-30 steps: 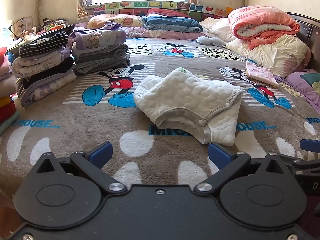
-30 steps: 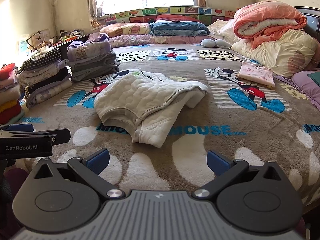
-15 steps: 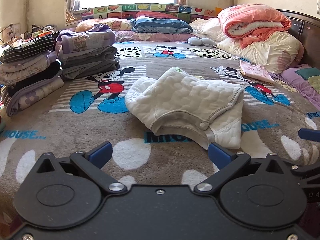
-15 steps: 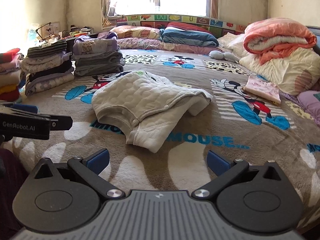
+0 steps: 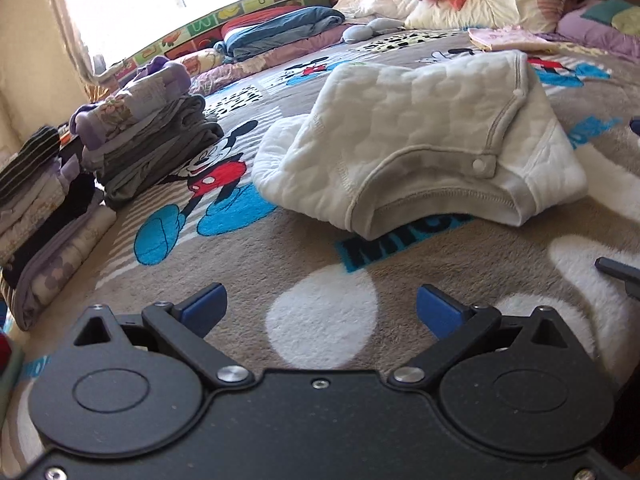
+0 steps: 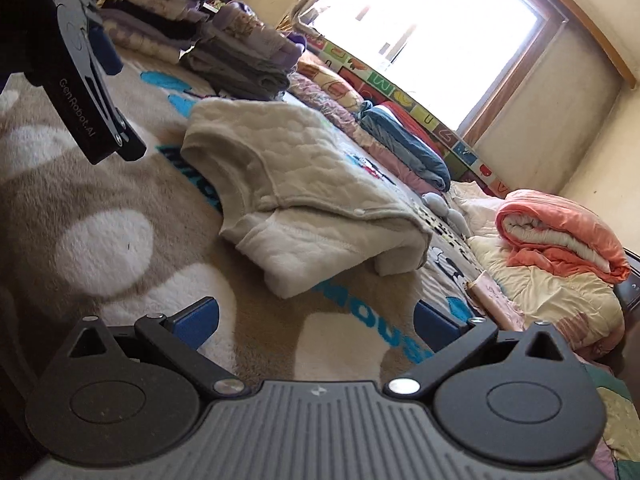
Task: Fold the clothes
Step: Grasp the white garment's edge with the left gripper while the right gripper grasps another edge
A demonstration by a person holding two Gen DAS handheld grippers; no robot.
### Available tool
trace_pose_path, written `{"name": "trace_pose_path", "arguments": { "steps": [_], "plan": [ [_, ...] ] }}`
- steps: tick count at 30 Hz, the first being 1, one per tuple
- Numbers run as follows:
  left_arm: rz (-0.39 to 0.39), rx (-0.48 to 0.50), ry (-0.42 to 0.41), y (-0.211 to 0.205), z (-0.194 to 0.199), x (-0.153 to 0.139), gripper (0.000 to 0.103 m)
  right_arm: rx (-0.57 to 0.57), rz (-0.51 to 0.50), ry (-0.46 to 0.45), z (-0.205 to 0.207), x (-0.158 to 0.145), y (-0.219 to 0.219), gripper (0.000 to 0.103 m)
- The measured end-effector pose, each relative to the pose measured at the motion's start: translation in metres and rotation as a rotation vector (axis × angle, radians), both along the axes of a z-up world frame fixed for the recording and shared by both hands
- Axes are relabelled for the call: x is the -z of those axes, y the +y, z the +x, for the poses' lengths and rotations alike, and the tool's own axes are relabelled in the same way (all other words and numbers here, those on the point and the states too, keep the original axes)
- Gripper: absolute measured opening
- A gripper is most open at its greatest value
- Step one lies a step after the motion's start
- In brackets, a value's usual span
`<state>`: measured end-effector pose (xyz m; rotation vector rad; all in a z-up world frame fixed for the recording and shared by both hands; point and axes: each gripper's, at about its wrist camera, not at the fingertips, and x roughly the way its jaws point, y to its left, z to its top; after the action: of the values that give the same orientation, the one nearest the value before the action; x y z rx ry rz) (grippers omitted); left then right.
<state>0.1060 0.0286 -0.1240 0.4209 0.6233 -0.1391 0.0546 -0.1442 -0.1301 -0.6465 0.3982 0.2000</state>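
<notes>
While both claws hung spread and empty at the lower frame edge, the bed (image 5: 280, 264) with its cartoon blanket filled each view. Stacks of folded clothes (image 5: 152, 136) stood at upper left of the left view. White quilted garment (image 5: 420, 136), loosely doubled, snap placket uppermost, lay centre-right, apart from both claws. Left claw (image 5: 322, 306): fingers wide. Right claw (image 6: 316, 320): likewise wide, holding nothing. Advice: take the near hem at two separated corners, lift evenly, and keep the layers aligned before creasing.
</notes>
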Motion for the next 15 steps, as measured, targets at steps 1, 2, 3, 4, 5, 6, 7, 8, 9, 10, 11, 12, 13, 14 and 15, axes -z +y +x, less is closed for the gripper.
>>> {"name": "trace_pose_path", "arguments": {
  "steps": [1,2,3,4,5,6,7,8,9,10,11,12,13,14,15],
  "plan": [
    [0.014,0.014,-0.007,0.0,0.002,0.002,0.1,-0.005,0.001,0.003,0.001,0.001,0.002,0.103],
    [0.031,0.025,-0.017,0.0,0.006,0.002,0.099,-0.009,0.0,-0.002,0.002,0.003,0.004,0.103],
    [0.059,0.037,-0.035,0.0,0.009,0.004,0.096,-0.012,-0.001,-0.014,0.003,0.004,0.007,0.103],
    [0.09,0.05,-0.055,0.0,0.011,0.005,0.095,-0.014,-0.002,-0.025,0.004,0.006,0.01,0.103],
    [0.121,0.063,-0.075,0.001,0.013,0.007,0.095,-0.017,-0.004,-0.031,0.006,0.008,0.012,0.103],
    [0.152,0.075,-0.094,0.001,0.016,0.008,0.094,-0.018,-0.006,-0.034,0.008,0.01,0.014,0.103],
    [0.198,0.094,-0.122,0.002,0.019,0.01,0.093,-0.017,-0.009,-0.037,0.009,0.011,0.015,0.102],
    [0.252,0.105,-0.151,0.001,0.022,0.013,0.093,-0.017,-0.01,-0.042,0.011,0.012,0.015,0.102],
    [0.306,0.11,-0.178,0.001,0.025,0.016,0.093,-0.019,-0.01,-0.047,0.012,0.013,0.015,0.101],
    [0.351,0.121,-0.193,0.002,0.029,0.019,0.093,-0.02,-0.008,-0.052,0.013,0.013,0.015,0.1],
    [0.372,0.129,-0.199,0.003,0.032,0.022,0.093,-0.019,-0.004,-0.055,0.015,0.013,0.015,0.098],
    [0.366,0.132,-0.199,0.006,0.035,0.023,0.093,-0.019,0.001,-0.054,0.016,0.013,0.014,0.097],
    [0.347,0.135,-0.197,0.008,0.036,0.023,0.093,-0.018,0.006,-0.053,0.018,0.012,0.014,0.095],
    [0.328,0.14,-0.201,0.011,0.036,0.023,0.092,-0.018,0.006,-0.056,0.019,0.013,0.014,0.095],
    [0.317,0.153,-0.21,0.012,0.036,0.024,0.09,-0.021,0.0,-0.063,0.019,0.013,0.015,0.094]
  ]
}}
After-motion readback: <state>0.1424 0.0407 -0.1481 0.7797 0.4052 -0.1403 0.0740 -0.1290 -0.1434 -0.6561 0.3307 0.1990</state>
